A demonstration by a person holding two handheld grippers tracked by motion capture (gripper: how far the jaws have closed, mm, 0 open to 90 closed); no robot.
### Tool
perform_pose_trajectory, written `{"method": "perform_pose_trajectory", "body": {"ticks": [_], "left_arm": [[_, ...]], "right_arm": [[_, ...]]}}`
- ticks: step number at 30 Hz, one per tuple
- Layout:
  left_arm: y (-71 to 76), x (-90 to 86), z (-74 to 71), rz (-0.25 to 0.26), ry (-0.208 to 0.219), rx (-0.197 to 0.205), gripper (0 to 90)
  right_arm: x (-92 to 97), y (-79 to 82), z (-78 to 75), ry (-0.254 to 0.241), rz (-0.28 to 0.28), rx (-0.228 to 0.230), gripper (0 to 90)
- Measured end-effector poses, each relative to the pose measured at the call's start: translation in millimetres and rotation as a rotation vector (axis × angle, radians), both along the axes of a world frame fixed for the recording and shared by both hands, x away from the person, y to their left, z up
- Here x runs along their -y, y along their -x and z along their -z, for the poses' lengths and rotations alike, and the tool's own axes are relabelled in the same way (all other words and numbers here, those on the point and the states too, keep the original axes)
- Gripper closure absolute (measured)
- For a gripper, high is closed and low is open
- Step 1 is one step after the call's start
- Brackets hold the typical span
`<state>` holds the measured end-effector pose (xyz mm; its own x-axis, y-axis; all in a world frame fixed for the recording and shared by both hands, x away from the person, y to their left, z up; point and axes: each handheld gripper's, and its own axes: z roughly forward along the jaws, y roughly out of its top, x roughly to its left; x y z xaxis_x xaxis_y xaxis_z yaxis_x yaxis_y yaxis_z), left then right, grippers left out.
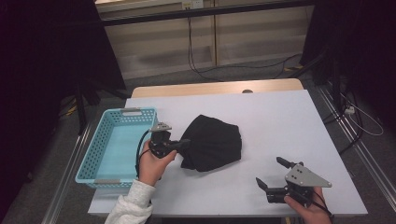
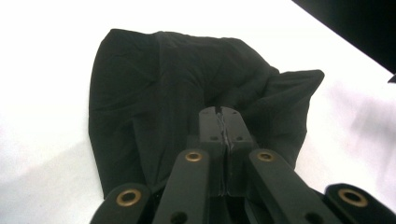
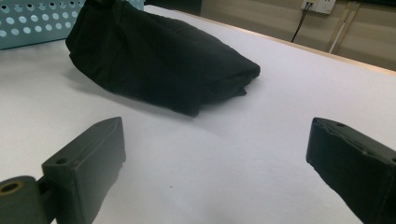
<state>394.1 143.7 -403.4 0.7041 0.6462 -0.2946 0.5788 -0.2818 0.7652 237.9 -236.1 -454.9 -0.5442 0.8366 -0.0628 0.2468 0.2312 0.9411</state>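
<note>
High view: a black cloth [image 1: 212, 142] lies bunched in a loose mound near the middle of the white desk [image 1: 280, 121], just right of a light blue perforated basket [image 1: 93, 154] that stands at the desk's left edge. The left tongs [image 1: 186, 144], held in the person's left hand [image 1: 153, 164], point right and meet the cloth at its left edge. The right tongs [image 1: 272, 173], held in the right hand [image 1: 310, 210] at the near right edge of the desk, lie well apart from the cloth, above bare desk surface.

Left gripper view: the left tongs [image 2: 223, 122] are clenched, the two jaws pressed together with a fold of the cloth [image 2: 154, 93] pinched at their tips; the rest of the cloth spreads beyond them on the desk.

Right gripper view: the right tongs [image 3: 215, 154] are released, the jaws standing wide apart with bare desk between them. The cloth [image 3: 159, 56] lies farther off, and a corner of the basket [image 3: 28, 23] shows beyond it at the upper left.
</note>
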Motion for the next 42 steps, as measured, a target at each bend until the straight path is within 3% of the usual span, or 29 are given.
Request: {"method": "perform_pose_trajectory", "body": {"ticks": [15,20,24,27,31,35,37,42], "left_arm": [[2.4,4.2,-0.1,0.012,0.000,0.008,88.9],[0.7,0.5,-6.1,-0.027,-0.005,0.039,89.0],[-2.3,-12.3,-8.8,-0.096,-0.027,0.056,89.0],[-2.8,-17.9,-10.5,-0.104,-0.018,0.044,89.0],[-2.3,-7.2,-7.0,-0.044,-0.025,0.035,86.2],[3.0,9.9,-4.4,0.038,-0.030,0.050,68.3],[7.0,17.4,-4.7,0.083,-0.009,0.055,59.7],[18.0,32.8,-8.7,0.158,-0.023,0.081,47.6]], "right_arm": [[-0.8,1.5,-1.2,0.006,-0.005,0.007,3.8],[-1.3,1.6,-0.5,0.011,-0.005,0.006,3.8],[-0.7,0.6,-0.9,0.011,-0.001,0.007,3.8],[-2.4,0.1,-1.4,0.010,-0.002,0.008,3.8],[-3.7,-0.6,-0.1,0.011,-0.007,0.003,3.8],[-0.2,-0.3,-0.3,0.003,0.006,0.001,3.8],[0.4,-0.7,-1.1,0.003,0.012,0.007,3.8],[-3.7,0.2,-0.7,0.009,-0.003,0.002,3.8]]}}
